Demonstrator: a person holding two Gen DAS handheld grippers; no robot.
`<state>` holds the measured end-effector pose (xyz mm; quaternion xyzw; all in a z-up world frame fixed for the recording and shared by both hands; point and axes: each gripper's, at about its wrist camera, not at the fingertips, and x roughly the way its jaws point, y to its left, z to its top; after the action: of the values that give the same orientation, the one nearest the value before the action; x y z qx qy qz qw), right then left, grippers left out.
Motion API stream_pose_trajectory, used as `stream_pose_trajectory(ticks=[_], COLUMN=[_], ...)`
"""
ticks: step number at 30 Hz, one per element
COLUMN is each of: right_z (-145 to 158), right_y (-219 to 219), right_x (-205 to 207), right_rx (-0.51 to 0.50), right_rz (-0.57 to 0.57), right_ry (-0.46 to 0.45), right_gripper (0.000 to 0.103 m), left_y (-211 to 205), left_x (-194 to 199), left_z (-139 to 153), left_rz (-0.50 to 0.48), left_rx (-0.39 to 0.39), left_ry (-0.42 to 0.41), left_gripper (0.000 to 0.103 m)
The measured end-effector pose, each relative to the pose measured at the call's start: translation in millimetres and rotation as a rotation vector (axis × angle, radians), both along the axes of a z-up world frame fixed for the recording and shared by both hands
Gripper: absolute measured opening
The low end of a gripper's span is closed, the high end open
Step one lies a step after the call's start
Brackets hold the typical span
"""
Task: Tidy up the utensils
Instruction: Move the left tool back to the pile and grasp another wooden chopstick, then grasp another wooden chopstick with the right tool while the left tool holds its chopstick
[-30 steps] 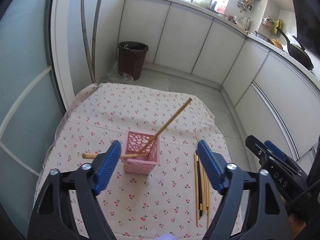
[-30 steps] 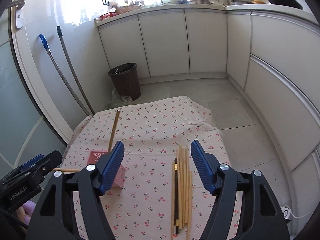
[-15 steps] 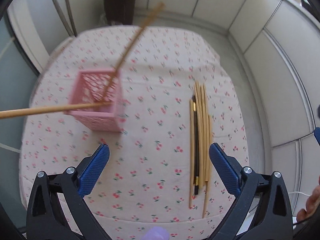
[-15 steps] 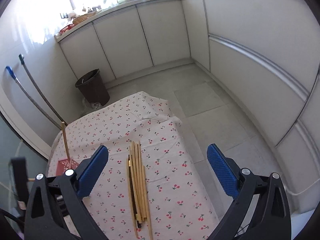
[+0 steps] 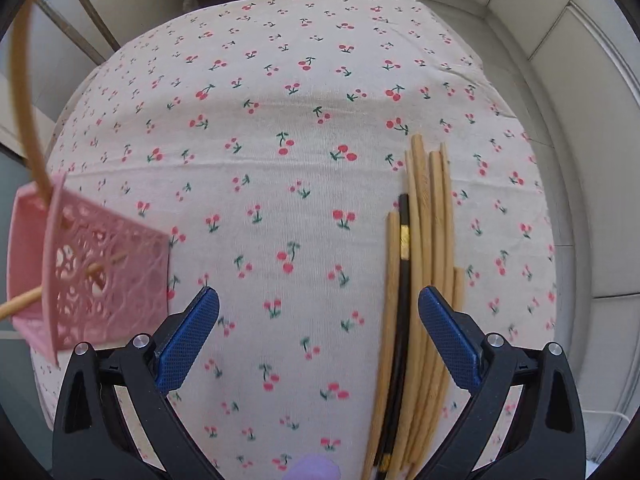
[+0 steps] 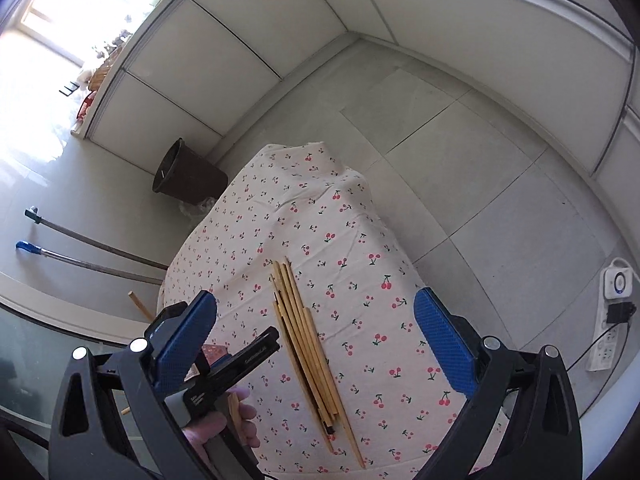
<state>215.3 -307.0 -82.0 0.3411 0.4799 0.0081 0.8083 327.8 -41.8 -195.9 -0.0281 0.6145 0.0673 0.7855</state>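
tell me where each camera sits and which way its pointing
Left wrist: on the left gripper, looking steeply down at the cherry tablecloth; its open blue fingers frame the chopstick pile, pink basket at left.
Right wrist: on the right gripper, higher and tilted, facing table, floor and cabinets; open, with the person's left hand in view.
Shared: chopstick pile, tablecloth.

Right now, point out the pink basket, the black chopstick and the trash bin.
pink basket (image 5: 108, 280), left wrist view, on its lattice side wall.
black chopstick (image 5: 403, 280), left wrist view, on the shaft below its gold band.
trash bin (image 6: 188, 180), right wrist view, on its dark outer wall.
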Motion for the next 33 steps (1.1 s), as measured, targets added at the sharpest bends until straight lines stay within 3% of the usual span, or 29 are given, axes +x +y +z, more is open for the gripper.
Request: stream_pose_trajectory(ticks=[4,13,19,21,22,25,29,33], right_z=[-8,-12,-14,-16,-18,-27,-43,-66], right_y=[-6,-14,-10,-7,-5,0,11,32], right_x=[4,8,11,13,14,19,28,37], right_rx=[0.041,0.049,0.039,0.029,0.022,0.005,0.006,-0.013], right_rz=[-0.007,-0.022,-0.002,0.011,0.016,0.029,0.063,0.116], right_ry=[0.02,0.026,0.035,0.044,0.048,0.071,0.116,0.169], right_gripper=[0.096,0.096,0.096,0.096,0.096,0.096,0.096,0.096], left_y=[3,7,-2,-10,-18,-27,-26,-16], left_x=[13,31,40,42,44,45,35,0], left_z=[-7,-17,-30,-29,-28,-28,-25,8], left_rz=[0.012,0.02,0.002,-0.043,-0.062,-0.09,-0.091,-0.107], left_rx=[0.047,0.038,-0.014,-0.033,-0.032,-0.039,-0.076,-0.103], left_ry=[0.003,0.029,0.047,0.052,0.054,0.039,-0.008,-0.116], left_gripper=[0.095,0.089,0.066,0.044,0.039,0.01,0.006,0.006])
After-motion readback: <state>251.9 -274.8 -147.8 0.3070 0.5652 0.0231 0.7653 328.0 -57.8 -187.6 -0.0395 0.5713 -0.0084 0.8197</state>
